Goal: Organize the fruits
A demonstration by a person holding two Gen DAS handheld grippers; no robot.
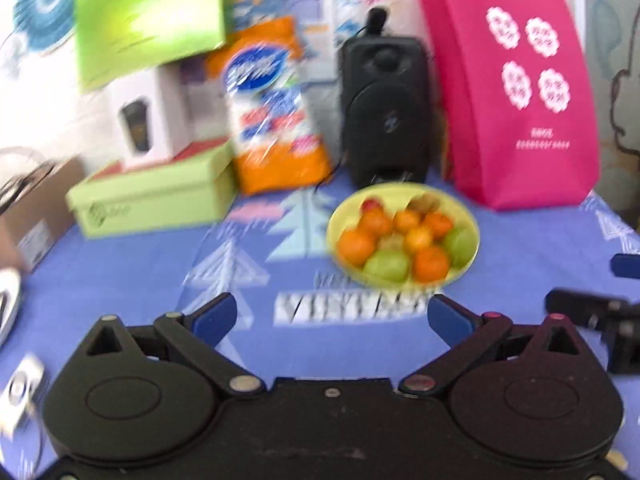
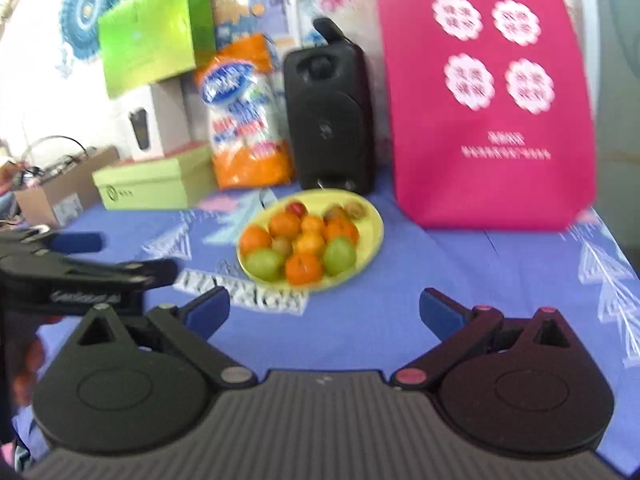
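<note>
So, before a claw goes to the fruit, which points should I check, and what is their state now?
1. Left claw open and empty: ok.
2. Right claw open and empty: ok.
3. Round yellow-green plate flat on the blue patterned tablecloth: ok.
4. Fruit on the plate, such as the front orange mandarin and the green round fruit: ok, none off the plate in view.
5. Path from both claws to the plate clear: ok.
6. Images sharp enough to judge a grasp point: not ok, both blurred.
</note>
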